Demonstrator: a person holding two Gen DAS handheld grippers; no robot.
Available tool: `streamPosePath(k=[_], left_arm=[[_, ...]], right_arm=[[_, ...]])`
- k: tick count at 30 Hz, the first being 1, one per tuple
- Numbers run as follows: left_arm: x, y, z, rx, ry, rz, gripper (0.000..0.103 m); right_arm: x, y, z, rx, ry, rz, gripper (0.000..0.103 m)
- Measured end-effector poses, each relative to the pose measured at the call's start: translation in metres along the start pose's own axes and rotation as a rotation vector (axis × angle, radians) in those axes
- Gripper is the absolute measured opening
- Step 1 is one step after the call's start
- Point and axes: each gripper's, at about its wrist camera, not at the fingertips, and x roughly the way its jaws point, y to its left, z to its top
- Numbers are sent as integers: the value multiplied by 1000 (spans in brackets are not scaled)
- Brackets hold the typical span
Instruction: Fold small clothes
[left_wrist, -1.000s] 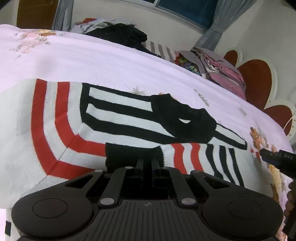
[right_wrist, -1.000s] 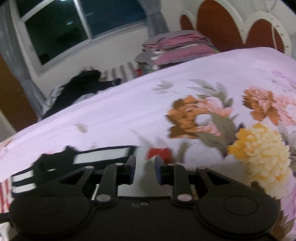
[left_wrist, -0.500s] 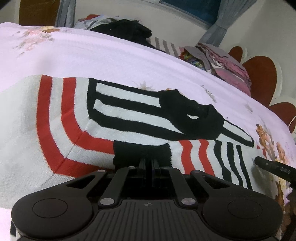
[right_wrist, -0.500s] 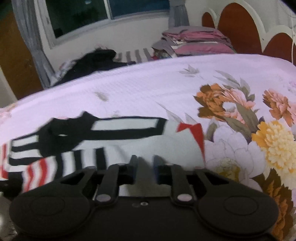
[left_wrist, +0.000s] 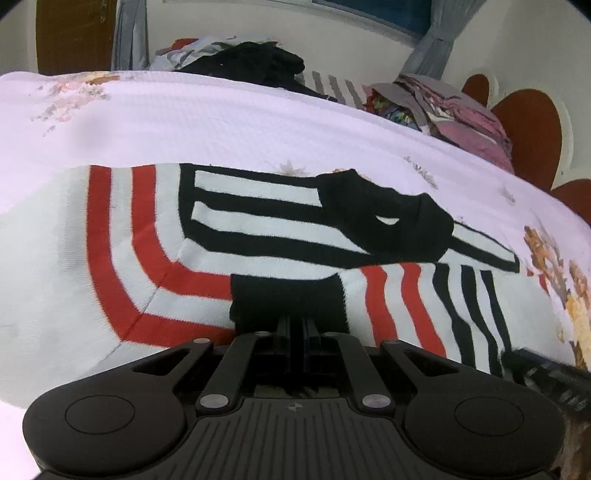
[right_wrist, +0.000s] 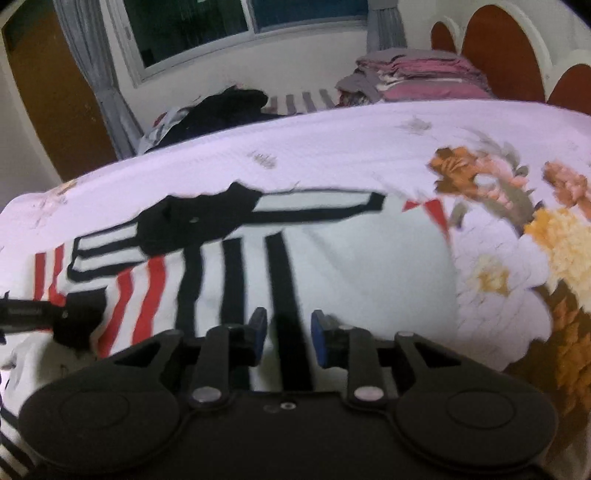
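Note:
A white knit sweater (left_wrist: 258, 221) with red and black stripes lies spread on the bed. My left gripper (left_wrist: 295, 325) is shut on its black cuff (left_wrist: 288, 299) at the near edge. In the right wrist view the sweater (right_wrist: 351, 266) fills the middle, and my right gripper (right_wrist: 288, 332) is open just above its near part, a black stripe between the fingers. The left gripper (right_wrist: 55, 317) shows at the left edge of that view, and the right gripper's finger shows at the lower right of the left wrist view (left_wrist: 546, 373).
The bed has a pale pink floral cover (right_wrist: 369, 147). A dark heap of clothes (left_wrist: 251, 62) and a folded pink stack (right_wrist: 424, 74) lie at the far side by the wall. A red scalloped headboard (right_wrist: 498, 48) stands on the right.
My right gripper has swung left and down over the sweater and stays open. My left gripper has kept its hold on the cuff and shifted slightly.

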Motion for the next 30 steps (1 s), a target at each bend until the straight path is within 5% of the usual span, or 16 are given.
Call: streamPosePath(k=[8,16,17,19,20,21,24,30], left_arm=[[-39,17,-9,-17,-14,26,6],[-92,89,-31,-136,-32,58,7],[-95,99,-33,-148,-29,64,11],[-104,125,-39,-191,-33,72,48],[-110,138,-42,-215,-50,82,81],[-118,152,-45,-233,-90,102,89],[-133,188,-49,-236,-132,120,89],[-144,274,-56,-405,-147,153,89]], right_arm=[[-13,24,0,-5,-24,97,32],[-18,72,-3,-12,-12,216,36],[-19,79,-4,-17,-13,222,37],[-21,95,-6,-29,-12,234,40],[-22,102,-6,-32,-11,240,40],[-23,112,-6,-38,-10,246,40],[-24,137,-8,-62,-14,249,40],[-15,181,-7,-102,-11,238,40]])
